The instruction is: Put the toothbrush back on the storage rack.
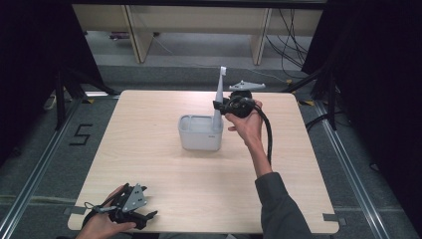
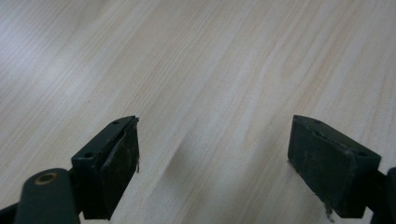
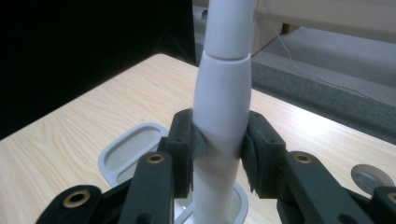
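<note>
Toothbrush (image 1: 219, 92) work is what you have in hand, so take the scene from the biggest thing down. The table (image 1: 149, 149) is a pale wooden top, bare apart from one fixture near its middle, which leaves you room to come in from either side.

That fixture is the grey holder (image 1: 199, 133), a rounded box with openings in its top. In the right gripper view you see one oval slot to the left and a round opening straight under the brush, so the holder looks meant to keep the brush standing.

The white electric toothbrush stands upright with its lower end at that round opening, at the holder's right end, head pointing up. Whether its base already sits on the bottom you cannot tell.

Your right gripper (image 3: 219, 151) comes in from the side and is clamped on the thick part of the handle, one pad on each flank. Holding it there, low on the body, keeps the brush vertical and lets it slide straight along its own axis.

Your left gripper (image 2: 212, 156) rests at the near left edge of the table, jaws apart with nothing between them, well clear of the holder.
</note>
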Tool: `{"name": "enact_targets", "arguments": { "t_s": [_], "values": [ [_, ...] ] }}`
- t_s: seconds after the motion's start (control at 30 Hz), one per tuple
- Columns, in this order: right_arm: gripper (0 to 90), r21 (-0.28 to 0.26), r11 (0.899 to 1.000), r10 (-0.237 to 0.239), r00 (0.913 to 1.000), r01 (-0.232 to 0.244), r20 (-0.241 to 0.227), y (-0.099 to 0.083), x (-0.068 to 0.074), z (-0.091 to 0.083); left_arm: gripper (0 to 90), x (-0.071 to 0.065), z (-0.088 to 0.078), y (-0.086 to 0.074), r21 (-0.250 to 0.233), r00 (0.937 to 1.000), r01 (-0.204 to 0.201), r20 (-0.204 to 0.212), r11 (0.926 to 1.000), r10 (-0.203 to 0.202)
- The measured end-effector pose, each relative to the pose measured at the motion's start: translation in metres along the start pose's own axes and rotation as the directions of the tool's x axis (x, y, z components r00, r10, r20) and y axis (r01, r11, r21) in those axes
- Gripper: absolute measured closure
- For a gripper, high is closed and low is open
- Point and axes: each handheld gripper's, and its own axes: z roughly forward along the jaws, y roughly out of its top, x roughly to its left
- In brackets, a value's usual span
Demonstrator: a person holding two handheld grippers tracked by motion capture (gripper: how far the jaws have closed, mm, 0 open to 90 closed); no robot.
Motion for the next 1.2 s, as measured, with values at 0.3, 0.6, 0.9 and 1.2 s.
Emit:
{"name": "enact_targets", "arguments": {
  "t_s": [0.3, 0.6, 0.9, 1.2],
  "values": [
    [66.8, 0.023, 1.000, 0.020, 0.9997, -0.020, 0.014, -0.012, -0.002, 0.010, 16.3, 0.000, 0.000, 0.000, -0.004, 1.0000, 0.007, -0.003, 1.0000, -0.007],
    [66.8, 0.040, 0.999, 0.006, 0.9998, -0.007, 0.019, -0.027, -0.004, 0.020, 16.3, 0.000, 0.000, 0.000, -0.004, 1.0000, 0.008, -0.002, 1.0000, -0.008],
    [66.8, 0.080, 0.997, -0.004, 0.9998, 0.002, 0.021, -0.037, -0.002, 0.026, 16.3, 0.000, 0.001, 0.000, -0.002, 1.0000, 0.008, 0.001, 1.0000, -0.008],
    [66.8, 0.099, 0.995, 0.015, 0.9996, -0.017, 0.023, -0.043, -0.003, 0.028, 16.3, 0.000, 0.001, 0.000, 0.001, 1.0000, 0.001, 0.001, 1.0000, -0.001]
  ]
}}
